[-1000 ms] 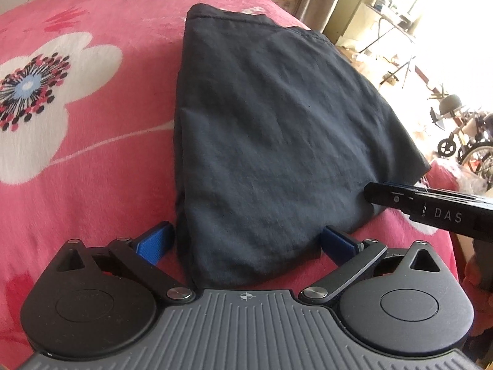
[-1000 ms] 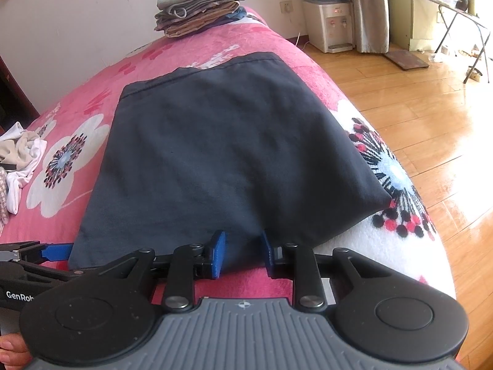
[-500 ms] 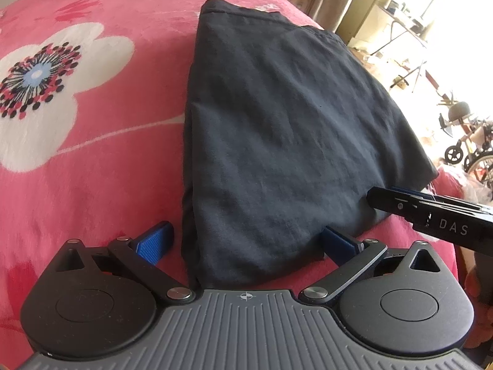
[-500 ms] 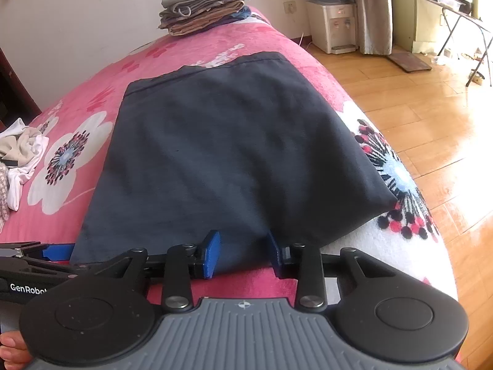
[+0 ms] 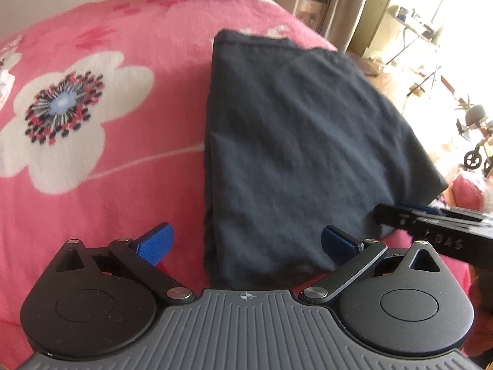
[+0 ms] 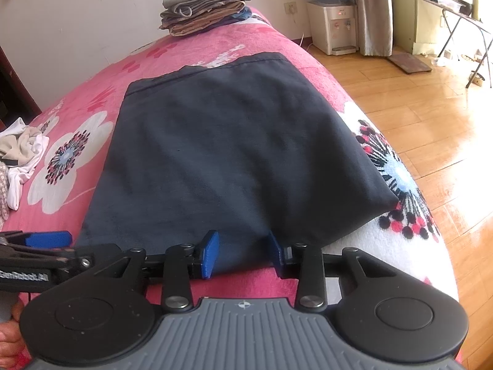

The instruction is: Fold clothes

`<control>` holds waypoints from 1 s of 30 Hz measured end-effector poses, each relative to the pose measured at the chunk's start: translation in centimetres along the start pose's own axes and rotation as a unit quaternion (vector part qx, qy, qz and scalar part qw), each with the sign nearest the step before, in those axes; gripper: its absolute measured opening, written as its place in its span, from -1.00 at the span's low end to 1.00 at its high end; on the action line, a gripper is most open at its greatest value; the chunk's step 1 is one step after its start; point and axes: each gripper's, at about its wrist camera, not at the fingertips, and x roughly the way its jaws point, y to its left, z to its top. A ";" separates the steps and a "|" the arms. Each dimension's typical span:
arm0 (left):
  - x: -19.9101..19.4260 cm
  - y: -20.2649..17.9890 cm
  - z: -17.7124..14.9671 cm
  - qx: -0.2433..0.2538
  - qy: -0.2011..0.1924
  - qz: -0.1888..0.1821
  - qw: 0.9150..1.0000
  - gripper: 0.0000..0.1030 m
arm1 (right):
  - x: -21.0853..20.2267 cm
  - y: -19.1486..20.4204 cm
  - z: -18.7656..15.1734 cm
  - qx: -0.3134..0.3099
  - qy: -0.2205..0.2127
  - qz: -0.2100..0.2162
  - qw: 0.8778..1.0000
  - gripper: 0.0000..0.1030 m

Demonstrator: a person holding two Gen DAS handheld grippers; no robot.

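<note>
Right wrist view: pink flowered blanket (image 6: 191, 46) spread over the bed, white blossoms with dark centres left and right. Far end, by the wall: stack (image 6: 205, 4) of folded clothes, grey on top, tan below. Far left edge: crumpled pile (image 6: 21, 151) of white and beige laundry, well apart from the work. Right, off the bed: wooden floor (image 6: 431, 129), water dispenser (image 6: 334, 27) against the wall beside a curtain, folding table further right. Nothing lying on the garment or between it and the grippers.

Garment (image 6: 234, 160) dark, nearly black, flat in the middle of the bed, already folded into a long panel. Hemmed edge at the far end, slightly stepped. Near edge just at the grippers, near right corner over a white blossom close to the bed's right edge. Surface smooth, only faint creases.

Right gripper (image 6: 242, 254): jaws opening, blue pads on either side of the near edge, cloth between them but not pinched.

Left wrist view: left gripper (image 5: 245, 242) spread wide, pads well apart, near left corner of the garment (image 5: 302, 154) between them, no pad pressing on it. Left fold thick, layered. Right gripper (image 5: 431, 225) seen side-on at the right, at the near edge.
</note>
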 end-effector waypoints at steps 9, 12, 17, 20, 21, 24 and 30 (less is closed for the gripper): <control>-0.7 -1.0 0.3 0.025 -0.037 0.033 0.998 1.00 | 0.0 0.1 0.0 -0.001 0.000 -0.002 1.000 -0.22; -0.7 -1.2 0.0 0.037 -0.040 0.046 0.997 1.00 | 0.0 0.2 0.1 -0.003 0.000 -0.002 1.000 -0.22; -0.7 -1.1 0.0 0.038 -0.038 0.048 0.997 1.00 | 0.0 0.2 0.1 -0.004 0.001 -0.003 1.000 -0.22; -0.5 -1.0 0.1 0.036 -0.033 0.047 0.998 1.00 | 0.1 0.2 0.1 -0.004 0.000 -0.003 1.000 -0.22; -0.5 -1.0 0.0 0.035 -0.031 0.047 0.998 1.00 | 0.1 0.2 0.1 -0.004 0.001 -0.003 1.000 -0.22; -0.4 -1.0 -0.1 0.033 -0.029 0.049 0.998 1.00 | 0.0 0.2 0.0 -0.004 0.001 -0.003 1.000 -0.22; -0.3 -1.0 -0.1 0.036 -0.029 0.052 0.998 1.00 | 0.0 0.2 0.0 -0.003 0.000 -0.003 1.000 -0.22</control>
